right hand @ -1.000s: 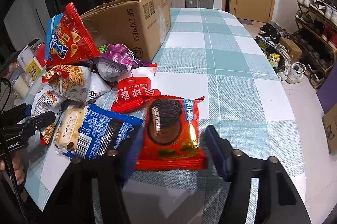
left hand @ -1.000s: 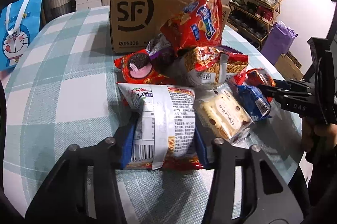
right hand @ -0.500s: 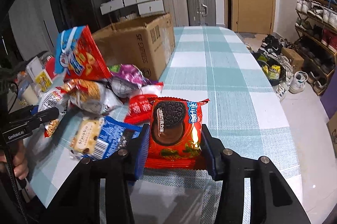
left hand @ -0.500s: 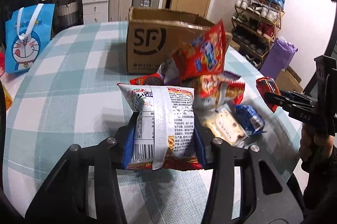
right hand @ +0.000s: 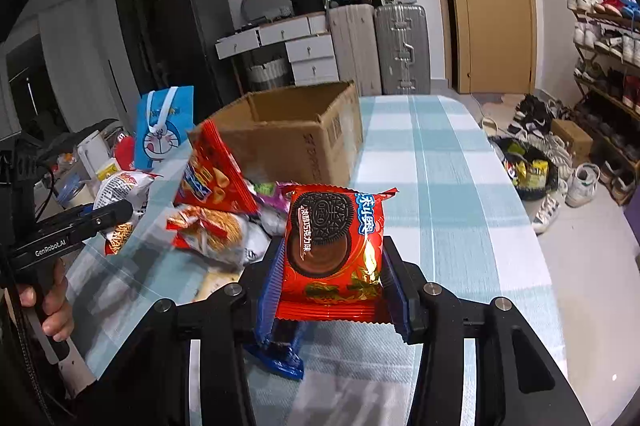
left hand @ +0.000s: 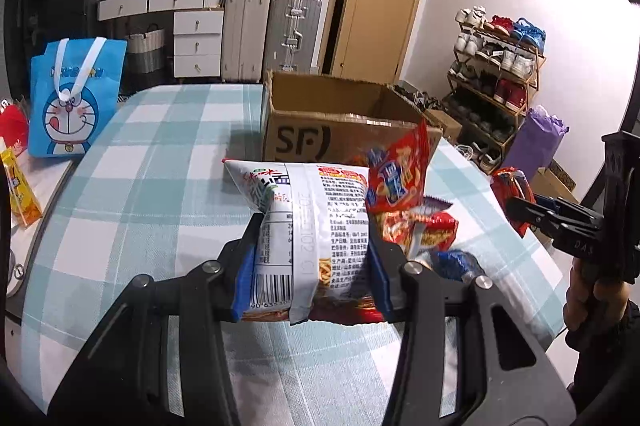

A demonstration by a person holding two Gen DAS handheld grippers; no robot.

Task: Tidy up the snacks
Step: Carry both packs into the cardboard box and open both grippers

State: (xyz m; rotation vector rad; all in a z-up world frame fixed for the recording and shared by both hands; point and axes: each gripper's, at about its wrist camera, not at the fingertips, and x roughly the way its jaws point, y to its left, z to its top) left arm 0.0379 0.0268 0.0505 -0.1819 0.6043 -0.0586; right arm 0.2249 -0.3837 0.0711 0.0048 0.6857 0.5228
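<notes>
My left gripper (left hand: 312, 258) is shut on a white noodle-snack bag (left hand: 316, 226) and holds it above the table. My right gripper (right hand: 332, 278) is shut on a red Oreo packet (right hand: 332, 246), also lifted. An open SF cardboard box (left hand: 344, 129) stands behind the snack pile; it also shows in the right wrist view (right hand: 292, 133). A red chip bag (left hand: 400, 173) leans upright in the pile. The right gripper with its red packet shows at the right of the left wrist view (left hand: 520, 205), and the left gripper with its bag at the left of the right wrist view (right hand: 116, 209).
Several more snack bags lie in a pile on the checked tablecloth (left hand: 152, 185), among them a red-and-silver bag (right hand: 216, 230) and a blue packet (right hand: 276, 358). A blue Doraemon bag (left hand: 76, 105) stands at the left. A shoe rack (left hand: 500, 73) and suitcases stand beyond the table.
Both grippers have risen with their snacks. The right gripper closed on the Oreo packet and lifted it off the table; the left lifted the noodle bag higher, toward box height.
</notes>
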